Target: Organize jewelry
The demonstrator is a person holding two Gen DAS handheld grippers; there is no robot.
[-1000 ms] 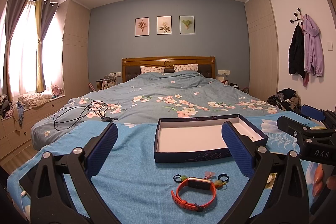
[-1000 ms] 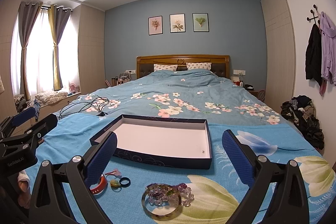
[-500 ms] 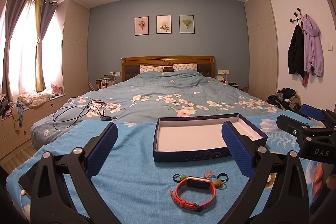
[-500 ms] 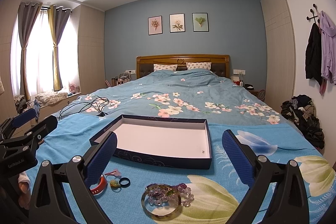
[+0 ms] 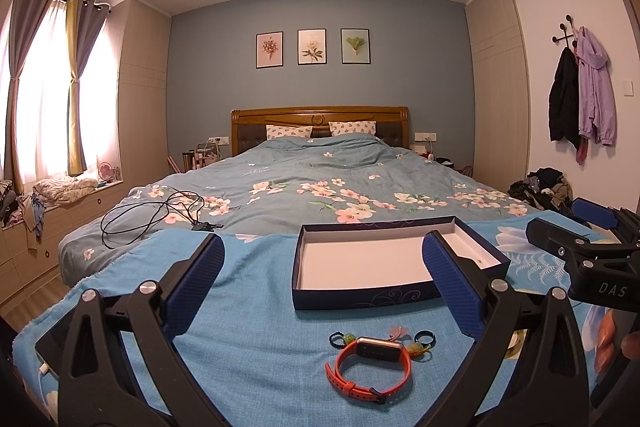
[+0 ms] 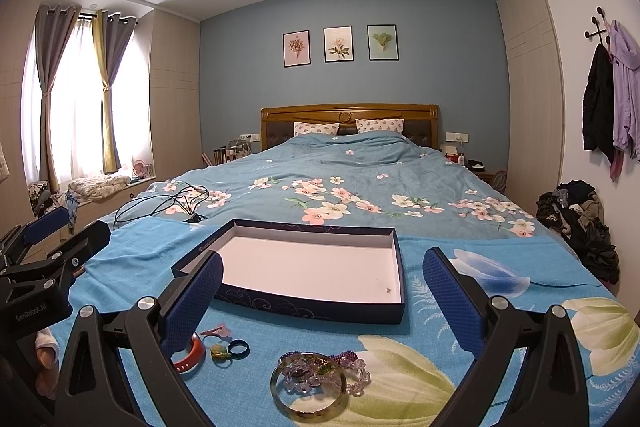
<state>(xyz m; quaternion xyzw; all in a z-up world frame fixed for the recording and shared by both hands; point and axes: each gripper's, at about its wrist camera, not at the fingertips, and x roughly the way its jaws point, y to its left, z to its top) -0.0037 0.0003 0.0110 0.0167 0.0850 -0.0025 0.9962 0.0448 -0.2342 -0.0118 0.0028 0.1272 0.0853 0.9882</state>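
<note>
Left wrist view: left gripper (image 5: pixel 322 281) w/ black arms & blue textured pads has its jaws released, wide apart, nothing between them, hovering over a bright blue textured cloth (image 5: pixel 256 311) spread on the near end of the bed (image 5: pixel 320 187). Centre-right, beyond the jaws, sits a shallow dark navy rectangular box w/ white interior (image 5: pixel 360 259), open side up; right pad overlaps its right part in frame. Near side of the box, on the cloth: an orange-strapped smartwatch w/ dark face (image 5: pixel 374 363), lying flat, strap looped. Just behind it, a small dark ring at left (image 5: pixel 336 339), a dark ring at right (image 5: pixel 424 338), small green-yellow pieces and a pink piece (image 5: pixel 398 331) between; too small to tell what they are. Far left on the floral duvet, a tangle of black cable (image 5: pixel 160 211). Right edge: the other gripper (image 5: pixel 592 227), jaws released. Right wrist view: right gripper (image 6: pixel 322 285), same build, jaws released & wide, holding nothing. Navy box (image 6: pixel 312 267) lies centre, just beyond the jaws. Near centre on the cloth (image 6: pixel 420 331): a greenish-gold round bangle (image 6: pixel 309 391) w/ a clear-and-purple beaded bracelet (image 6: pixel 352 367) lying partly inside it. Left of that, the dark ring (image 6: pixel 239 348), a green bead piece touching it, the pink piece, & the orange watch (image 6: pixel 190 357) partly hidden behind the left pad. Far left: left gripper body, fingers of a hand (image 6: pixel 44 363) under it.
</note>
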